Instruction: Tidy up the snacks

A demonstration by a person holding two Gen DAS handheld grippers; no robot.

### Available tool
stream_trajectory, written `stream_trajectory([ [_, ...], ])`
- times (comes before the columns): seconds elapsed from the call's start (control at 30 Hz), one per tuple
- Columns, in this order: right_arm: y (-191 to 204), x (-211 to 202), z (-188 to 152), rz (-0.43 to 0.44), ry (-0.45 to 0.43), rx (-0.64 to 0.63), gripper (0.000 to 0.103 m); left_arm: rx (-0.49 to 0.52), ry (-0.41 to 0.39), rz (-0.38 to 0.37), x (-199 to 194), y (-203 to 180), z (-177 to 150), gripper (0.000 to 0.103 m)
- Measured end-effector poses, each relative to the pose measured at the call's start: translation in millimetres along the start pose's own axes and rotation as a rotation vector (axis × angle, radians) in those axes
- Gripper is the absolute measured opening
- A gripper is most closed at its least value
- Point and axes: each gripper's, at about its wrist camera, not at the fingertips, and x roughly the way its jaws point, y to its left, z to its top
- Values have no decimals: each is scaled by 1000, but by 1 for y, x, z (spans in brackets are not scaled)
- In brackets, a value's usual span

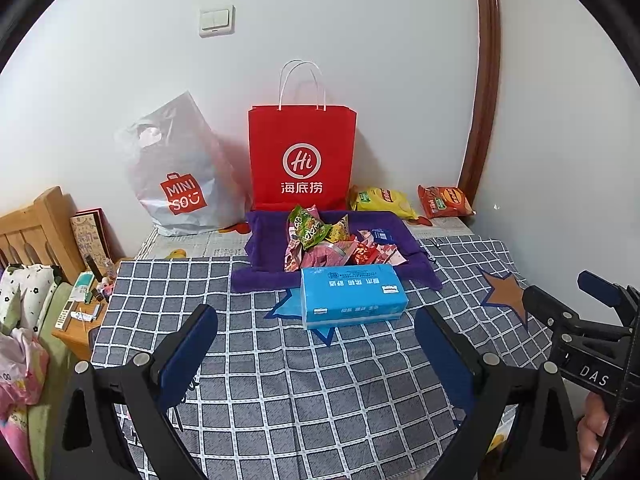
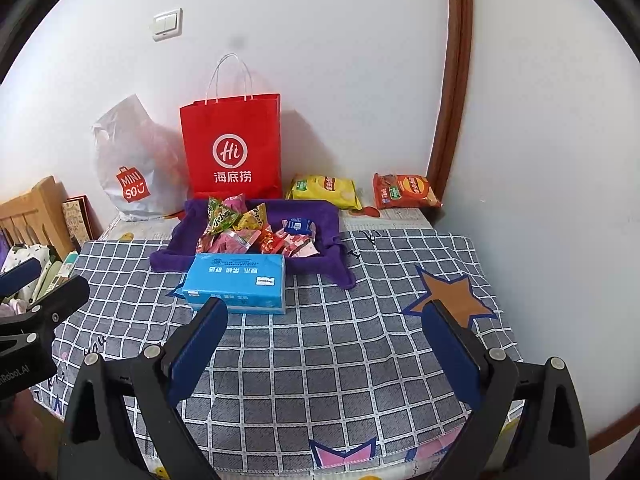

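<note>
Both grippers hover level over the near part of the checked cloth (image 1: pixel 320 380), side by side. The left gripper (image 1: pixel 316 344) and the right gripper (image 2: pixel 326 340) each have their jaws spread wide, holding nothing. A blue tissue pack (image 1: pixel 352 294) lies just beyond them, in front of the purple tray (image 1: pixel 264 240) heaped with small snacks (image 1: pixel 320 240). Far back stand a red paper bag (image 1: pixel 302 160) and a white plastic bag (image 1: pixel 180 176); yellow (image 2: pixel 324 190) and orange (image 2: pixel 404 192) chip bags lie far right.

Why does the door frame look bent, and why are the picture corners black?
Left wrist view: the fisheye lens bows the brown door frame and leaves black corners. Right wrist view: same curving on the frame; the red paper bag casts a soft shadow on the wall.
</note>
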Motion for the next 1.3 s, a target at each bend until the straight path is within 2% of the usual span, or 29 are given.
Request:
stream_trajectory([
  [1.3,-1,-5,0,-6,-6,14,97,6,-12,-12,-10,-4,0,100],
])
